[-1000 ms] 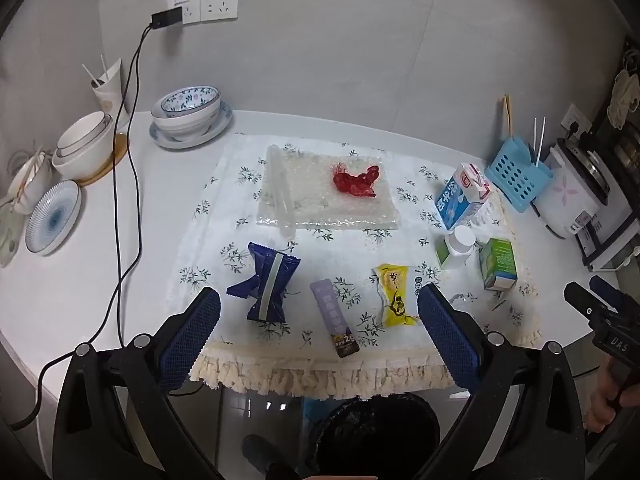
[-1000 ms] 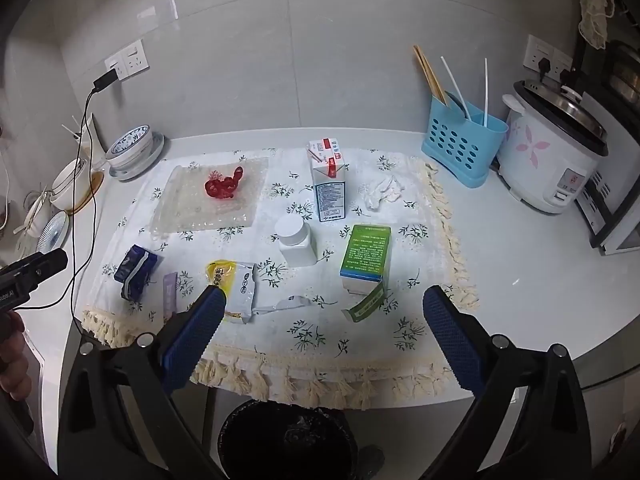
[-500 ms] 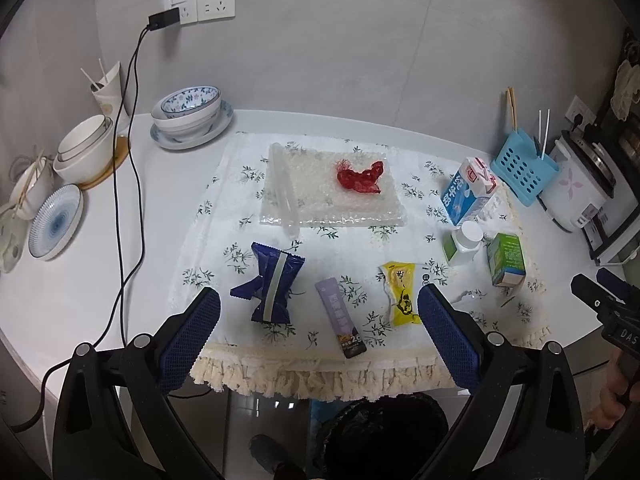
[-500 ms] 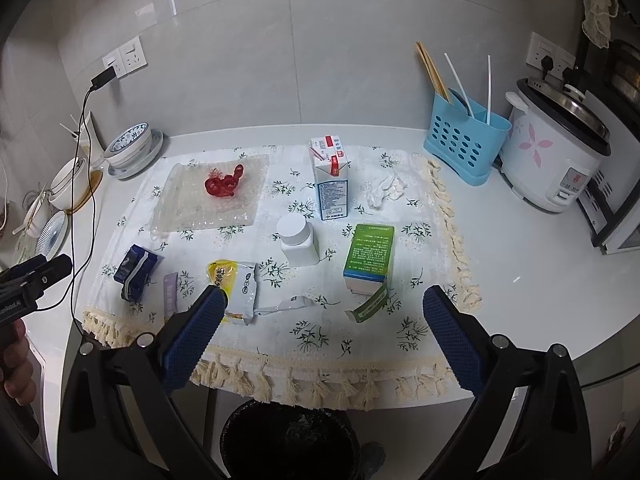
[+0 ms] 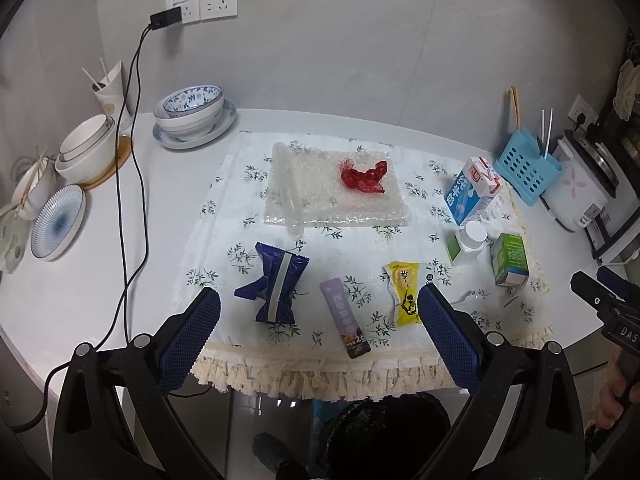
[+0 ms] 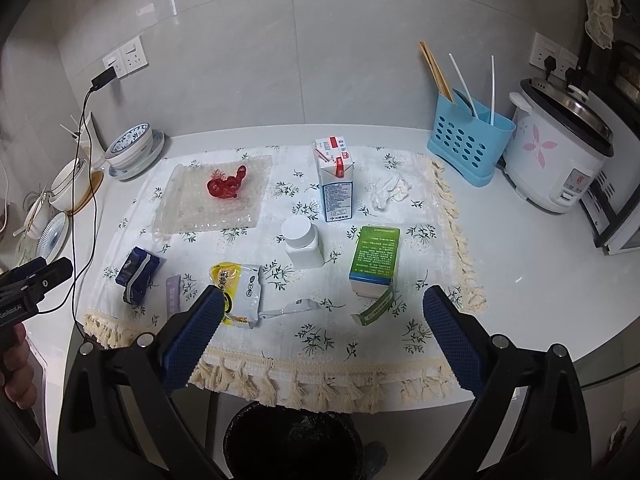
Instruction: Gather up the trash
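Note:
Trash lies on a floral cloth [image 5: 352,240]: a blue wrapper [image 5: 274,286], a purple sachet [image 5: 346,328], a yellow packet [image 5: 404,292], a red scrap [image 5: 364,176] on bubble wrap [image 5: 320,204], a milk carton [image 6: 336,180], a white bottle [image 6: 302,242], a green box [image 6: 374,260] and crumpled tissue [image 6: 390,192]. A black bin [image 6: 292,440] stands below the table's front edge. My left gripper [image 5: 318,332] is open and empty in front of the cloth. My right gripper [image 6: 320,334] is open and empty, above the cloth's fringe.
Bowls and plates [image 5: 188,116] stand at the back left with a black cable [image 5: 120,208] running down. A blue utensil basket [image 6: 468,140] and a rice cooker [image 6: 560,152] stand at the right.
Both grippers have pulled back and risen slightly, so the table looks a little farther away. Nothing on the cloth has moved.

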